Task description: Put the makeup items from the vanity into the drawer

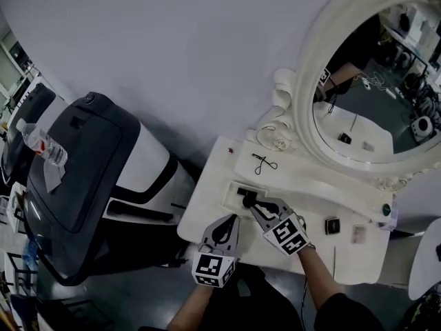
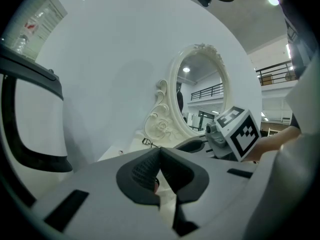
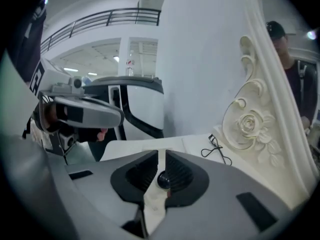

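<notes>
On the white vanity (image 1: 207, 216) my right gripper (image 1: 247, 198) reaches over a rectangular white compartment (image 1: 231, 197) near the front edge. Its jaws stand close together on a small dark round-ended item (image 3: 163, 180), which shows as a dark spot (image 1: 242, 192) at the tips in the head view. My left gripper (image 1: 231, 219) hovers at the vanity's front edge, jaws shut (image 2: 159, 151), pads touching. A black eyelash curler (image 1: 264, 163) lies farther back by the mirror's base. A small dark compact (image 1: 333, 225) and a pinkish item (image 1: 358, 234) lie to the right.
An oval mirror with a carved white frame (image 1: 303, 109) rises at the back right. A small green-capped bottle (image 1: 386, 210) stands at the vanity's right end. A large dark grey and white machine (image 1: 83, 178) with a water bottle (image 1: 43, 143) on it stands to the left.
</notes>
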Action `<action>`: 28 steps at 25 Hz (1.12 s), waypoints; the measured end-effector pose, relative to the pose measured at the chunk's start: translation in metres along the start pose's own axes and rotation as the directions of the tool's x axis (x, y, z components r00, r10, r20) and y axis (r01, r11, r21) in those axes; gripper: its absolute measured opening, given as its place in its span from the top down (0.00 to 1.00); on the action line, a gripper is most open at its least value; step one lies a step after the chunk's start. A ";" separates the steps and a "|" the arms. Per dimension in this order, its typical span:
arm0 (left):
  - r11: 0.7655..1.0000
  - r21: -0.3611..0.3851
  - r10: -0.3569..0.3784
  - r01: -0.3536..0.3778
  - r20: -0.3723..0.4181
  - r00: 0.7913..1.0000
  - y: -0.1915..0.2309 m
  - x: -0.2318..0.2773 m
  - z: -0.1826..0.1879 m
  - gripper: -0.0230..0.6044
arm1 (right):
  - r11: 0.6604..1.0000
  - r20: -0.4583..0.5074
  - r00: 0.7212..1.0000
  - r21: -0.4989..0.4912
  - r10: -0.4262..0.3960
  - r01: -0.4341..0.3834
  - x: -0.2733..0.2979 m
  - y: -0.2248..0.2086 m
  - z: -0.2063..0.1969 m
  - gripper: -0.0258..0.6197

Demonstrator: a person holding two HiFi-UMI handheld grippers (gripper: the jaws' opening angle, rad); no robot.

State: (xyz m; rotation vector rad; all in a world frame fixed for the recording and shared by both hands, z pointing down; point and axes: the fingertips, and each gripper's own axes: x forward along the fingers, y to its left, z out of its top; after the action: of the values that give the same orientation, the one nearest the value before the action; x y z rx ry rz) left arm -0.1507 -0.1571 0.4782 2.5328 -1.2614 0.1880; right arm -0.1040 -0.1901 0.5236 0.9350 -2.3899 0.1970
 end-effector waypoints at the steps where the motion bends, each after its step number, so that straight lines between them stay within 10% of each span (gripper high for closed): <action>1: 1.000 0.006 -0.002 0.002 0.010 1.000 -0.004 -0.002 0.006 0.94 | 1.000 0.040 0.999 0.026 -0.013 0.012 -0.011 0.001 0.008 0.87; 14: 0.995 0.094 -0.032 0.020 0.135 0.990 -0.059 -0.035 0.073 0.94 | 0.935 0.430 0.875 0.347 -0.224 0.068 -0.137 0.025 0.061 0.92; 28: 0.991 0.126 -0.056 0.040 0.129 0.990 -0.073 -0.034 0.071 0.94 | 0.932 0.458 0.859 0.357 -0.229 0.058 -0.145 0.023 0.064 0.92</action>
State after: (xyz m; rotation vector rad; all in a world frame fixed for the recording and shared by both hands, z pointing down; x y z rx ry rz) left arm -0.1145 -0.1136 0.3870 2.7176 -1.2717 0.0910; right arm -0.0613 -0.1096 0.3922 1.4706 -2.7857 0.3467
